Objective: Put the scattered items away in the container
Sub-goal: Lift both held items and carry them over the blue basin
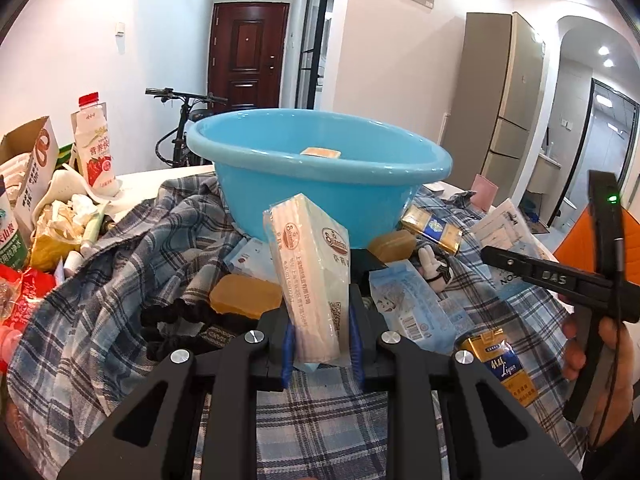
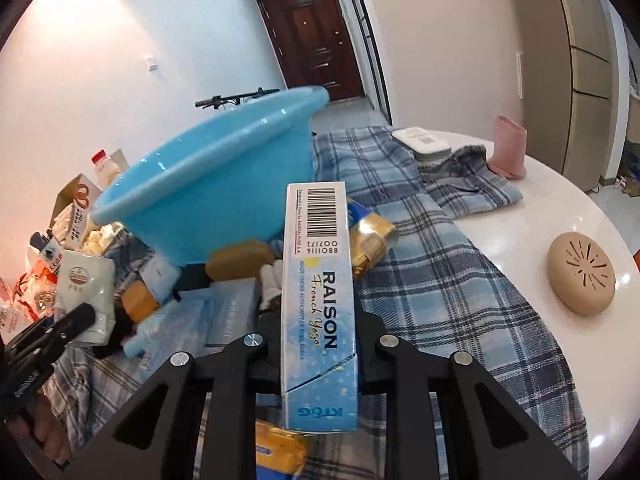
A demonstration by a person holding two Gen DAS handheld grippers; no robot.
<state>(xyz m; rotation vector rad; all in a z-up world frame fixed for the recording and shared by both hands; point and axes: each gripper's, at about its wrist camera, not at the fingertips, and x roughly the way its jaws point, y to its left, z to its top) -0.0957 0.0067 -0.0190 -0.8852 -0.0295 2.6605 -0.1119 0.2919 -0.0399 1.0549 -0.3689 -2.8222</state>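
Left gripper (image 1: 322, 344) pinches a tissue pack (image 1: 310, 276); right gripper (image 2: 320, 344) pinches a Raison cigarette box (image 2: 318, 300). Blue basin (image 1: 320, 168) ahead: both should clear its rim before releasing.

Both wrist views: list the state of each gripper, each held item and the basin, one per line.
left gripper: shut on tissue pack
tissue pack: held upright, off the cloth
right gripper: shut on RAISON box
RAISON box: held, lid closed
blue basin: upright, one small item inside
pink cup: upside down on table
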